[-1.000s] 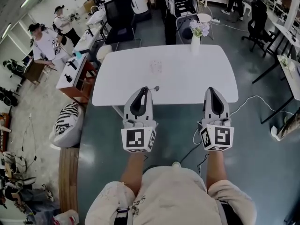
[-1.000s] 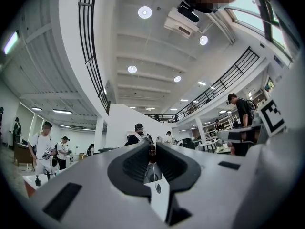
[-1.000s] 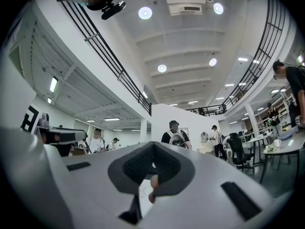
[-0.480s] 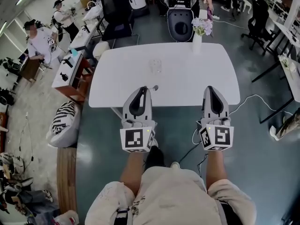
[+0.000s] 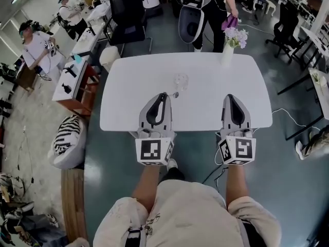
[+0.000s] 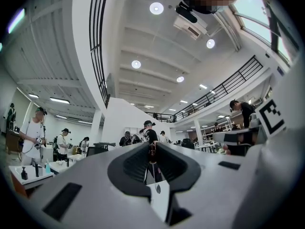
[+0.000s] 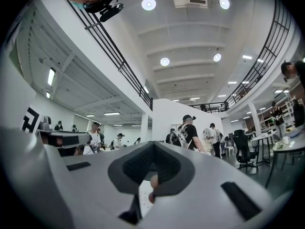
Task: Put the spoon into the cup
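In the head view a clear glass cup (image 5: 180, 81) stands near the middle of the white table (image 5: 133, 112). My left gripper (image 5: 163, 94) reaches over the table's near edge and is shut on a small metal spoon (image 5: 175, 94). The spoon's bowl sticks out to the right of the tips, just short of the cup. My right gripper (image 5: 232, 96) is level with the left one, further right, shut and empty. In the left gripper view the left gripper (image 6: 151, 149) has its jaws together. The right gripper view shows the right gripper (image 7: 152, 144) with its jaws meeting.
A white vase with flowers (image 5: 230, 48) stands at the table's far right edge. A person (image 5: 208, 6) with a chair stands just behind the table. A side table (image 5: 72, 78) and a striped cushion (image 5: 69, 135) are at the left.
Both grippers have moved forward over the table's near edge, bringing the spoon close to the cup. The person behind the table has shifted to the right.
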Demonstrator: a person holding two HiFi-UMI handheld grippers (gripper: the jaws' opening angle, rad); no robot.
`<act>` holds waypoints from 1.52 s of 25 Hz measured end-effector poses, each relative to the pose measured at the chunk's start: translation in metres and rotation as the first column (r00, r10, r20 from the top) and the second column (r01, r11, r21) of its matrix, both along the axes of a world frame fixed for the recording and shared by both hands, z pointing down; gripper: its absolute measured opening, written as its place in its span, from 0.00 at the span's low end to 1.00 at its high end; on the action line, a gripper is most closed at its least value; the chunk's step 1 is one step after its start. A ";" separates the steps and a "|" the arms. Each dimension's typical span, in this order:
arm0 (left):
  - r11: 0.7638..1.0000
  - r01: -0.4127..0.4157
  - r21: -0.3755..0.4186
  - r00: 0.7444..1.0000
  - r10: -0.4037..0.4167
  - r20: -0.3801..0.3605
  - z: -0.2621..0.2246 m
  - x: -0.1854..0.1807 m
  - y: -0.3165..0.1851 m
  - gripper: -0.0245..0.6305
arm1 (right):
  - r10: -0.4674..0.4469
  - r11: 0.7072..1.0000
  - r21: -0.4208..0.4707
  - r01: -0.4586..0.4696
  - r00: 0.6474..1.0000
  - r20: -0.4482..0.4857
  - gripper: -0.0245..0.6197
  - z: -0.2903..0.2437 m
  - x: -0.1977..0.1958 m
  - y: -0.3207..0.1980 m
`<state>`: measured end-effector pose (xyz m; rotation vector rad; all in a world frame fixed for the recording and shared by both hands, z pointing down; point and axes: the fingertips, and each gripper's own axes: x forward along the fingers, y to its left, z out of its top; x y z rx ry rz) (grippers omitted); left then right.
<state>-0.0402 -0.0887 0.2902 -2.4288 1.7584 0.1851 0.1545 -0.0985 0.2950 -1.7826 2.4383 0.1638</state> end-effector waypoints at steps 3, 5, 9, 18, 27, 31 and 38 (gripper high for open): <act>1.000 -0.009 -0.006 1.000 0.009 -0.006 0.000 -0.026 -0.029 0.10 | 0.000 1.000 -0.005 0.000 1.000 0.000 0.02 -0.001 -0.029 -0.031; 1.000 -0.017 -0.005 1.000 0.017 -0.009 -0.001 -0.041 -0.046 0.10 | 0.005 1.000 -0.003 -0.005 1.000 -0.002 0.02 -0.003 -0.046 -0.047; 0.999 -0.037 -0.010 0.999 0.037 -0.023 -0.002 -0.070 -0.073 0.10 | 0.031 1.000 -0.003 -0.031 0.999 -0.007 0.02 -0.005 -0.073 -0.071; 0.997 -0.080 -0.020 0.995 0.079 -0.061 0.005 -0.097 -0.116 0.10 | 0.078 0.997 -0.005 -0.078 0.996 -0.037 0.02 -0.004 -0.093 -0.102; 0.993 -0.099 -0.058 0.991 0.093 -0.091 0.024 -0.079 -0.164 0.10 | 0.072 0.997 -0.035 -0.073 0.997 -0.024 0.02 0.016 -0.078 -0.149; 0.992 -0.095 -0.086 0.992 0.087 -0.092 0.034 -0.070 -0.196 0.10 | 0.061 0.996 -0.057 -0.062 0.998 -0.016 0.02 0.027 -0.068 -0.183; 0.985 -0.084 -0.152 0.995 0.076 -0.057 0.060 -0.040 -0.256 0.10 | 0.042 0.993 -0.115 -0.041 0.999 0.004 0.02 0.053 -0.046 -0.250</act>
